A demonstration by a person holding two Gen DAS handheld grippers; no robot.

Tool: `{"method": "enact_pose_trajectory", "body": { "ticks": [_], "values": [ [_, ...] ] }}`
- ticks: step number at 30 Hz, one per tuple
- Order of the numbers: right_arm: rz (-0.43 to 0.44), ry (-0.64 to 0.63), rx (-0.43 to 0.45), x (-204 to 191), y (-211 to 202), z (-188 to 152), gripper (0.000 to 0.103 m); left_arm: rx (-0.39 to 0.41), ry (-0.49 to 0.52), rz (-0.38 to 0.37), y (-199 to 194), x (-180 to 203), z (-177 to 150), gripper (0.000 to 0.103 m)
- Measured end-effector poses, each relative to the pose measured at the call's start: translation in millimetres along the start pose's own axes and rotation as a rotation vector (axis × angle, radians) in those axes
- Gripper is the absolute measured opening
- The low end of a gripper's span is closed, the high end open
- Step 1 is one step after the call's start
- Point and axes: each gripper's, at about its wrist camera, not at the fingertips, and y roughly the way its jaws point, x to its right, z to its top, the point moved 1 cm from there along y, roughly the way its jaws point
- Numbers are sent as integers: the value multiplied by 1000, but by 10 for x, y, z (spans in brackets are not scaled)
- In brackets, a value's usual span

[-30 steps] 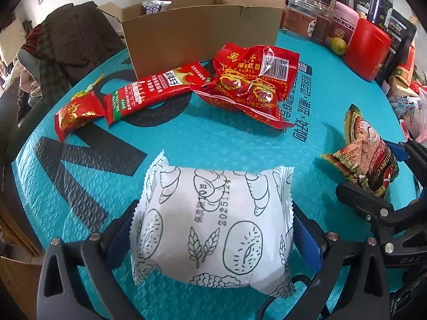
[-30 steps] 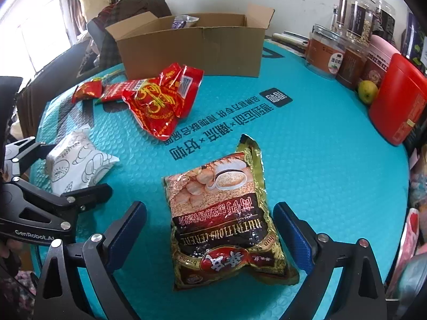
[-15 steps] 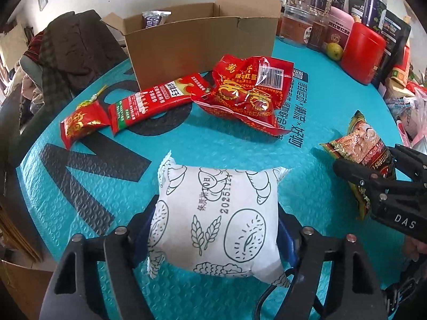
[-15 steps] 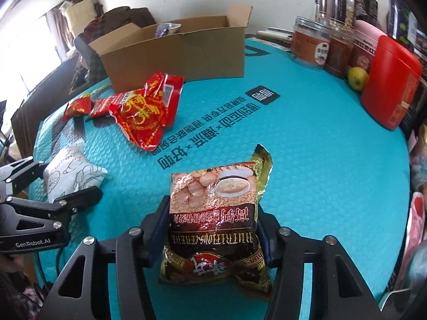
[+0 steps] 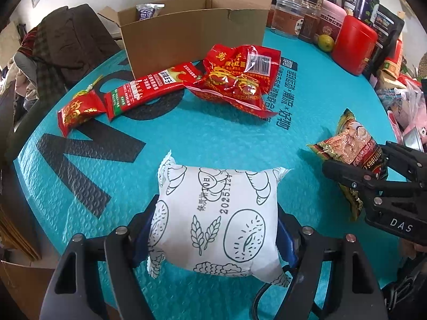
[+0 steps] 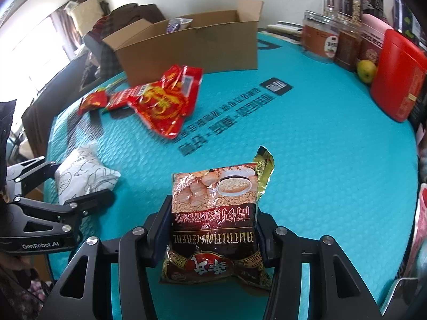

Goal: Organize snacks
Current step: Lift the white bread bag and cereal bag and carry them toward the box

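A white snack pack with line drawings point(image 5: 213, 192) lies on the teal mat point(image 5: 202, 138), and my left gripper point(image 5: 216, 224) is shut on its two sides. In the right wrist view my right gripper point(image 6: 212, 221) has a brown cereal bag point(image 6: 213, 194) between its blue pads; its jaws are closing and the pads press on the bag. Farther back are a large red bag point(image 5: 240, 80), a long red pack point(image 5: 149, 88) and a small red pack point(image 5: 77, 109). They lie in front of an open cardboard box point(image 5: 192, 32) with a wrapped pack point(image 5: 146, 13) inside.
Jars point(image 5: 288, 18), a red canister point(image 5: 352, 45) and a green fruit point(image 5: 325, 42) line the mat's far right edge. Dark clothing point(image 5: 61, 42) is heaped on a chair at the far left. More bags crowd the right rim.
Both grippers have closed from wide open onto their packs: the left on the white pack, the right on the cereal bag. The cereal bag's far end now stands tilted up.
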Motion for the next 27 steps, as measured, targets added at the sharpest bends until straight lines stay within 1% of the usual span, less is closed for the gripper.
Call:
{"method": "enact_pose_trajectory", "body": {
  "ticks": [7, 9, 12, 15, 19, 24, 27],
  "values": [
    [-23, -13, 2, -37, 14, -6, 52, 10, 8, 7, 28, 23, 13, 76],
    [-28, -12, 5, -39, 7, -16, 51, 14, 4, 1, 21, 14, 15, 76],
    [-14, 4, 8, -30, -15, -29, 49, 14, 0, -5, 12, 4, 18, 75],
    [-8, 12, 10, -42, -44, -42, 49, 12, -23, -34, -8, -30, 18, 75],
    [1, 16, 26, -82, -109, -50, 48, 22, -32, -53, -56, -53, 5, 75],
    [-1, 13, 54, -164, -221, -35, 48, 63, -47, -66, -193, -91, 28, 75],
    [5, 14, 76, -214, -304, -13, 48, 114, -61, -70, -336, -132, 87, 75]
  ]
}}
